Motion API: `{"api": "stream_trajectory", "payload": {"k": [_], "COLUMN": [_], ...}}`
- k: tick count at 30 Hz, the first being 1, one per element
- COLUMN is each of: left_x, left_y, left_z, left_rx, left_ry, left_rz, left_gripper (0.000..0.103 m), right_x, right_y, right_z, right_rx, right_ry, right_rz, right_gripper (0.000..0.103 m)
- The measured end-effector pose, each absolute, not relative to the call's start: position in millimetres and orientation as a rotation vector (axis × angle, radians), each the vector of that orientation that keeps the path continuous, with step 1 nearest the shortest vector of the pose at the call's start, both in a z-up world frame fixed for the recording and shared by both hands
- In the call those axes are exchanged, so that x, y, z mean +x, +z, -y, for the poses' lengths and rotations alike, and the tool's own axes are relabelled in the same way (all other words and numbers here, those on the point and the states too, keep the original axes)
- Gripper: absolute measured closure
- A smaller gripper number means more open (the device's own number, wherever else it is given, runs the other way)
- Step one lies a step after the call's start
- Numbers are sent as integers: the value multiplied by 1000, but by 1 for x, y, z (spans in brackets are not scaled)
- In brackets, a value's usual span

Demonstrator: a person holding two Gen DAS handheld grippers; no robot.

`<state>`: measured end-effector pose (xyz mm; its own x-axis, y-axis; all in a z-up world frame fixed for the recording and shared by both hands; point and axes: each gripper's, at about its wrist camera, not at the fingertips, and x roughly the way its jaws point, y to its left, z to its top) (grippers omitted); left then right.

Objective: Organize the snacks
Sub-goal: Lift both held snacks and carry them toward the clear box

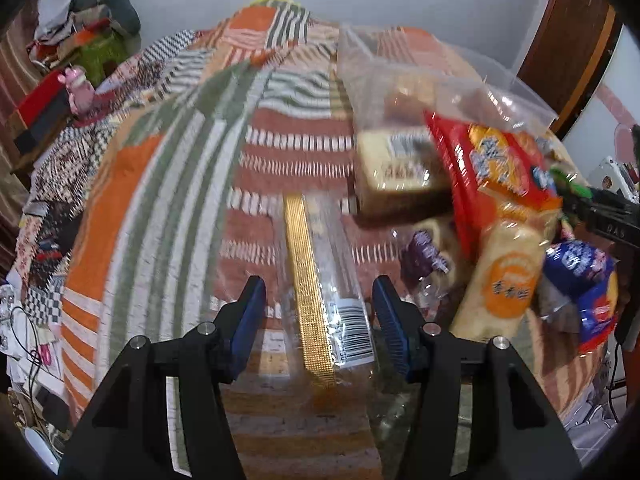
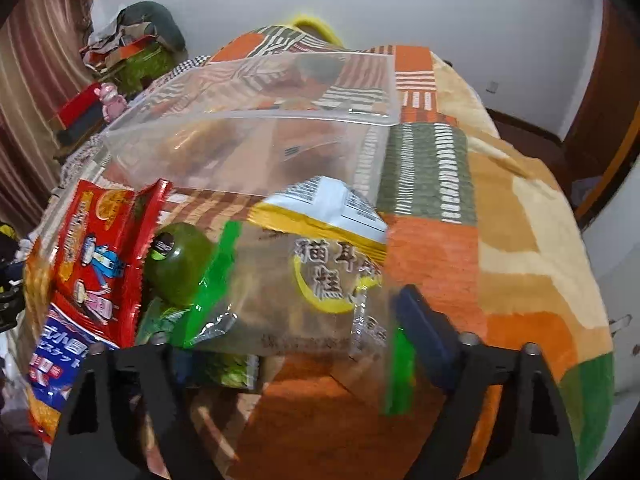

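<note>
Only left view shows gold-striped packet point(image 1: 310, 292).

Both views are evenly lit by soft indoor light, with only faint shadows cast on the patchwork blanket point(image 1: 168, 184). Strong fisheye bending is seen toward the dark, vignetted corners. Motion blur is smeared across the snack packets point(image 1: 500, 168), and small white glints are caught on the clear plastic bag point(image 2: 256, 120)

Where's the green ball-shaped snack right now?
In the right wrist view, the green ball sits low on the left, between the red packet and the clear brown packet, above the tool's left finger.
</note>
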<state>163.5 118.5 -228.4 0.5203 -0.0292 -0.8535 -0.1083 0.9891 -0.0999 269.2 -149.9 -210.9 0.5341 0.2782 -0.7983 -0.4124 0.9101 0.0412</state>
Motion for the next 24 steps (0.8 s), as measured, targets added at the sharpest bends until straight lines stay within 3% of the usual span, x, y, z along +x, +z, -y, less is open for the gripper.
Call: {"api": "stream_trajectory", "payload": {"k": [3,8,16,24], "left_x": [168,173,168,176], "left_y": [-240,-243,-227,-174], "left_z": [-120,-115,-122,-121], "left_rx": [-169,-146,-175,-149], "left_ry": [53,57,75,56], "left_rz": [-1032,-1011,-982,-858], "left_gripper": [48,64,64,64], "right_x": [262,257,247,245], "right_y": [-207,-198,-187,-156], "right_z": [151,157,168,175], "right_rx": [-176,-177,-129,-95], "right_ry": [412,411,438,443], "right_rz": [-890,-853,-836,-755], "right_gripper": [42,57,59,59]}}
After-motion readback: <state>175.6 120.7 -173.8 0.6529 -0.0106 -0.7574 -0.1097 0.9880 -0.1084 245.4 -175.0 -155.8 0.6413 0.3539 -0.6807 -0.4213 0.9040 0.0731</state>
